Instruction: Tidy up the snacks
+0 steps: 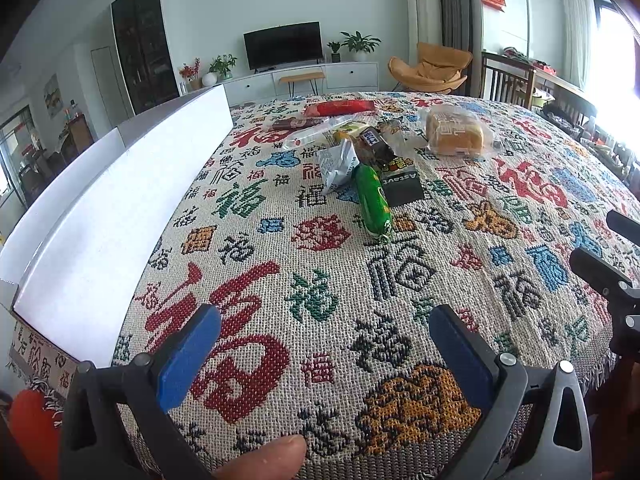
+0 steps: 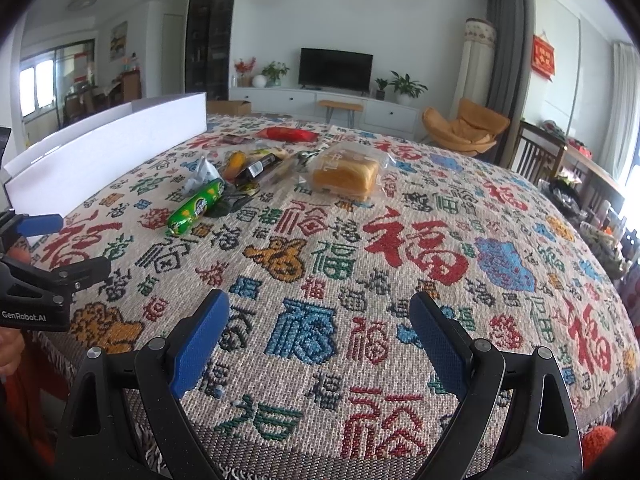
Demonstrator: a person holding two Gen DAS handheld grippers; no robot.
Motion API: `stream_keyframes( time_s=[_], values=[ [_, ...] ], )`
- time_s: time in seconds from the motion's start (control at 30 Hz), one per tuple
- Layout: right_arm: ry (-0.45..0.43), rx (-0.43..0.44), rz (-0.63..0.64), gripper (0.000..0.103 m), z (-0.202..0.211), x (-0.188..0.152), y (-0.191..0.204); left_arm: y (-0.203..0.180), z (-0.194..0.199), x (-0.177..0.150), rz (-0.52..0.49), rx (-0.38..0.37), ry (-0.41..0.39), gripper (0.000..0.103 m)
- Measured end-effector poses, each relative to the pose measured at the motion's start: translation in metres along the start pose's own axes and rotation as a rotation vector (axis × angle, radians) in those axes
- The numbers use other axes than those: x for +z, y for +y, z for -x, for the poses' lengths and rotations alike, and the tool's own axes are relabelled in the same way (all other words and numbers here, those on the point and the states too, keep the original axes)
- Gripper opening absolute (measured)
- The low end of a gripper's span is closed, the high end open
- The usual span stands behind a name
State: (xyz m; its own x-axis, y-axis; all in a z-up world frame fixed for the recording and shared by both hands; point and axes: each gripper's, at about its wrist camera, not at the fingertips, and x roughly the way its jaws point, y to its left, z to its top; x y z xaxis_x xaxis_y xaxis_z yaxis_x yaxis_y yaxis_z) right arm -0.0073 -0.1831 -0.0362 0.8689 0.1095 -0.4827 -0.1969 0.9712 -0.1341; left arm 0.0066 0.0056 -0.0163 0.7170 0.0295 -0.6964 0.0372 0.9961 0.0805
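Note:
A pile of snacks lies mid-table on a woven cloth (image 1: 320, 320): a green tube packet (image 1: 373, 199) (image 2: 196, 207), a bagged bread loaf (image 1: 456, 131) (image 2: 346, 176), a red packet (image 1: 340, 107) (image 2: 286, 133), a white-grey pouch (image 1: 338, 164) and dark bars (image 1: 374, 144) (image 2: 256, 168). A white box (image 1: 112, 216) (image 2: 104, 152) stands at the left. My left gripper (image 1: 324, 352) is open and empty over the cloth's near edge. My right gripper (image 2: 320, 336) is open and empty, to the right of the left one.
The right gripper's body shows at the left view's right edge (image 1: 616, 280); the left gripper shows at the right view's left edge (image 2: 44, 272). Behind the table are a TV (image 1: 283, 45), an orange chair (image 1: 434, 68) and a wooden rack (image 2: 560, 160).

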Motion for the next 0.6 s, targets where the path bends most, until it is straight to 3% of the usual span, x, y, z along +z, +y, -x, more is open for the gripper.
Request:
stream_keyframes(
  time_s=[0.6],
  values=[
    [-0.02, -0.005, -0.011, 0.094, 0.0067, 0.0025, -0.0044, -0.0009, 0.0028, 0.0003, -0.005, 0.005, -0.002, 0.103]
  ],
)
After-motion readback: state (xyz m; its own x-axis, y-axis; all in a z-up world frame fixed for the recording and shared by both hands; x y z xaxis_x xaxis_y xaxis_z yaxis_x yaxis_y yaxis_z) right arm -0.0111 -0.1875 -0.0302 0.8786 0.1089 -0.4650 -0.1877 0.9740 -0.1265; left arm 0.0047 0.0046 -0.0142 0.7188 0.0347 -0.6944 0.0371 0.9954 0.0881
